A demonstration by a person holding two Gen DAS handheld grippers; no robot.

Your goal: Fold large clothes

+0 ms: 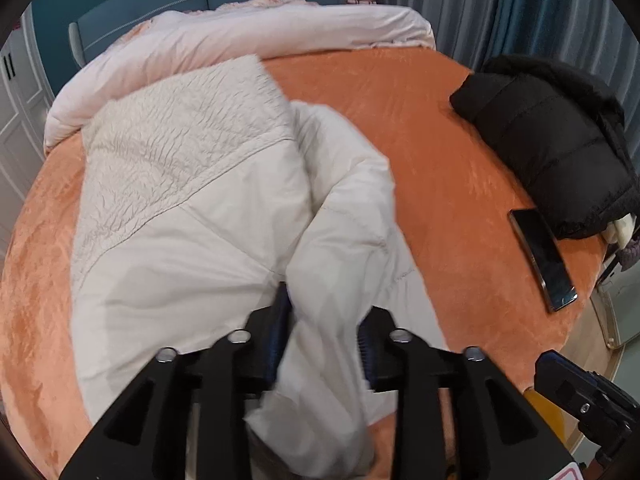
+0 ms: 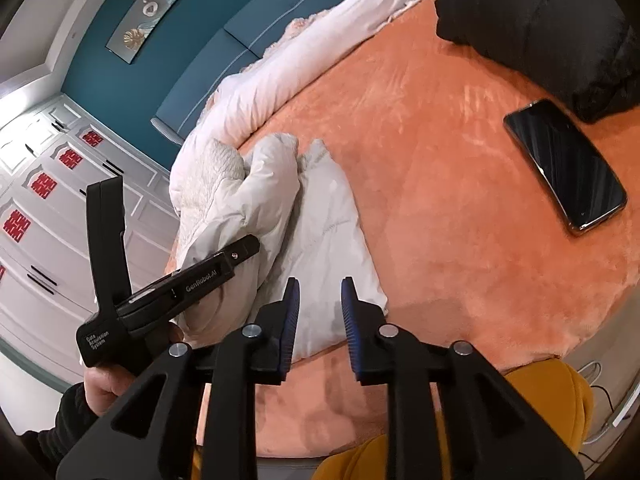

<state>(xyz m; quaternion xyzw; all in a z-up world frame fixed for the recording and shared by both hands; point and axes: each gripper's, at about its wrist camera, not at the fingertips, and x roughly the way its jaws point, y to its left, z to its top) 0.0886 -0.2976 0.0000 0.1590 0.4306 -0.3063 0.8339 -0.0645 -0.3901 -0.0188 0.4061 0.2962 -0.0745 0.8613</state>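
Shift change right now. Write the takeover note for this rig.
Left gripper: shut on a fold of the white jacket, lifting it.
Right gripper: open, empty, hovering over the jacket's near corner.
The jacket lies bunched and partly folded on the orange bedspread; a black jacket and a phone lie apart on the right.
Left to do: lay the held fold over, square it up.

Both grippers same build: matte black linkage arms with triangular cutouts, silver round pivot screws behind the fingers. Left gripper point(image 1: 324, 320) and right gripper point(image 2: 320, 320) have ribbed blue pads point(image 2: 291, 316) on the finger inner faces. Left unit's body reads "GenRobot.AI", handle "Data Acquisition System" (white print). Left hand point(image 2: 108, 376): bare skin, black sleeve cuff. Mustard-yellow clothing point(image 2: 540, 396) below the right fingers
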